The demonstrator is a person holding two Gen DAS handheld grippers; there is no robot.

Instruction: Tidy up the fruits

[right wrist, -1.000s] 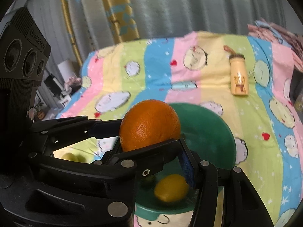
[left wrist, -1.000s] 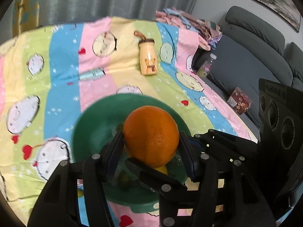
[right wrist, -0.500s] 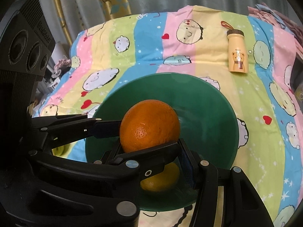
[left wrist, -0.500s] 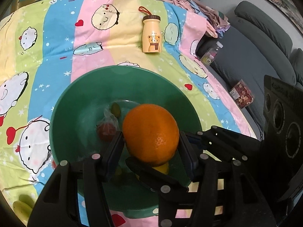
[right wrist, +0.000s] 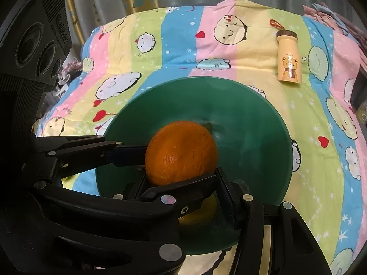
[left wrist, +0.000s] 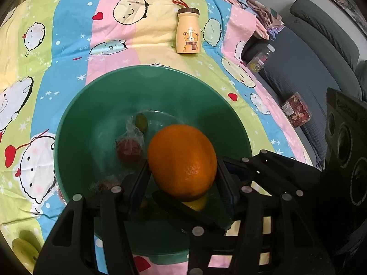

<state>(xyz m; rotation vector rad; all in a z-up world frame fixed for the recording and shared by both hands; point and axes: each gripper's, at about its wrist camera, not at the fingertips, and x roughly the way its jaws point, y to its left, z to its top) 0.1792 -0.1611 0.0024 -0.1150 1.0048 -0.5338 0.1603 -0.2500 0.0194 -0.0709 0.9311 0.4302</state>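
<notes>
An orange is held jointly over a green bowl. My left gripper is shut on the orange from both sides, and my right gripper is shut on the same orange. In the bowl lie a red fruit in clear wrap, a small green fruit and a yellow lemon partly hidden under the orange. The bowl also shows in the right wrist view.
A yellow bear bottle lies on the striped cartoon cloth behind the bowl. A yellow-green fruit lies at the cloth's near left edge. A grey sofa with a snack packet stands to the right.
Both grippers have carried the orange forward and down over the bowl. The bowl now fills more of both views, and the fruits inside it have come into sight.
</notes>
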